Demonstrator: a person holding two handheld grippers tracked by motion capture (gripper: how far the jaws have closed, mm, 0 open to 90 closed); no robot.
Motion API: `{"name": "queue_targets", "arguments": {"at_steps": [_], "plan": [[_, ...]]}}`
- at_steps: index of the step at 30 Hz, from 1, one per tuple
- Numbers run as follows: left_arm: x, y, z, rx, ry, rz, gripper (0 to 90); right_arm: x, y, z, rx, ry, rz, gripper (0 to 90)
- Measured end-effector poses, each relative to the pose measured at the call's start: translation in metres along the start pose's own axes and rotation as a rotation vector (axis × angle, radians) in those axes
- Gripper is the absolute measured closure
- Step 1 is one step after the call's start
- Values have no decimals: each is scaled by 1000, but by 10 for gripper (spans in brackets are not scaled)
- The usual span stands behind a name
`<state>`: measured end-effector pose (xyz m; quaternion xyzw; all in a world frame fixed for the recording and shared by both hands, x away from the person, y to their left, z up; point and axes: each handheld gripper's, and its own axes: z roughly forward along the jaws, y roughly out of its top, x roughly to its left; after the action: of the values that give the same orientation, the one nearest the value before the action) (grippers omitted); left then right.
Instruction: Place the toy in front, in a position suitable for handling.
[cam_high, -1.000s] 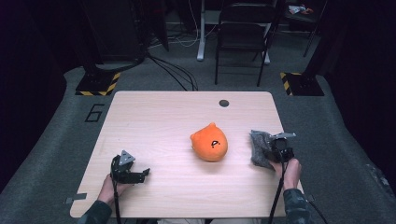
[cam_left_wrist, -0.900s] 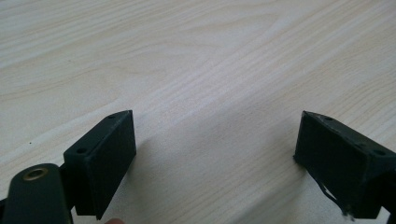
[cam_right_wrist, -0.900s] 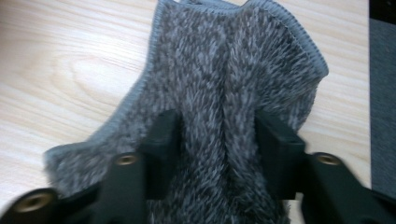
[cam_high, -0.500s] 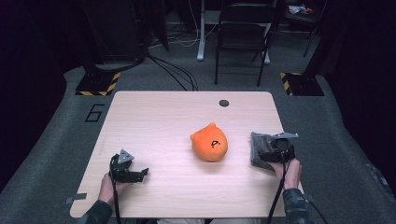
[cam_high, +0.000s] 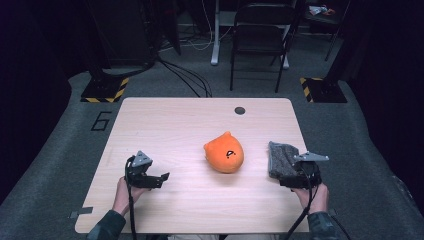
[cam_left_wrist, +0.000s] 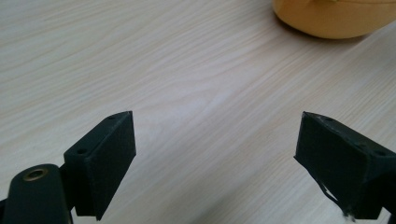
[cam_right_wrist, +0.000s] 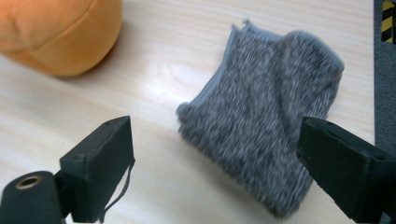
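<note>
Right gripper view looks along the right gripper (cam_right_wrist: 212, 161), whose jaws stand spread wide and have just been opening; nothing is pinched, and the grey cloth (cam_right_wrist: 268, 121) lies folded on the table (cam_right_wrist: 154, 60) ahead of and between the tips, free of both pads. Beyond the cloth to the left sits the orange plush (cam_right_wrist: 56, 32), apart from it. Left gripper view shows the left gripper (cam_left_wrist: 212, 154) with its jaws likewise wide apart over bare wood, holding and touching nothing, the plush's rim (cam_left_wrist: 336, 18) far ahead at the top right. From the high view, both hands come in at the near edge: the right hand (cam_high: 312, 195) holds its gripper (cam_high: 287, 175) just behind the cloth (cam_high: 281, 159) near the table's right edge, pointing away from the person; the left hand (cam_high: 125, 192) holds its gripper (cam_high: 157, 179) at the near left, pointing right toward the plush (cam_high: 224, 152), which sits in the middle, well apart from it.
</note>
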<state>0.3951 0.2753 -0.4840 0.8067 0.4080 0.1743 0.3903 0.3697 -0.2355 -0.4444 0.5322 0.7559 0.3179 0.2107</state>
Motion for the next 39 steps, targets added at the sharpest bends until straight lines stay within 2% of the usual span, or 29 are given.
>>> {"name": "queue_targets", "arguments": {"at_steps": [3,5,9,16,18,19,22,31,39], "plan": [[-3,10,5,-11,-26,5,117,4,-9,-6,13,7,-13,87],[-4,18,8,-16,-44,10,117,4,-12,-9,9,16,-2,86],[-12,33,13,-42,-79,21,117,2,-18,-13,12,11,-9,87],[-23,61,31,-73,-123,41,117,1,-19,-10,27,-1,-13,87],[-24,69,37,-78,-140,36,117,3,-19,-10,34,-5,-5,89],[-23,73,39,-80,-139,41,118,3,-18,-9,33,-7,-23,90],[-23,82,48,-99,-178,-14,116,5,-17,-9,38,-10,-38,92],[-33,107,65,-90,-206,41,117,6,-16,-7,48,-14,-46,95],[-49,124,76,-83,-228,86,117,6,-15,-8,45,-16,-44,97]]}}
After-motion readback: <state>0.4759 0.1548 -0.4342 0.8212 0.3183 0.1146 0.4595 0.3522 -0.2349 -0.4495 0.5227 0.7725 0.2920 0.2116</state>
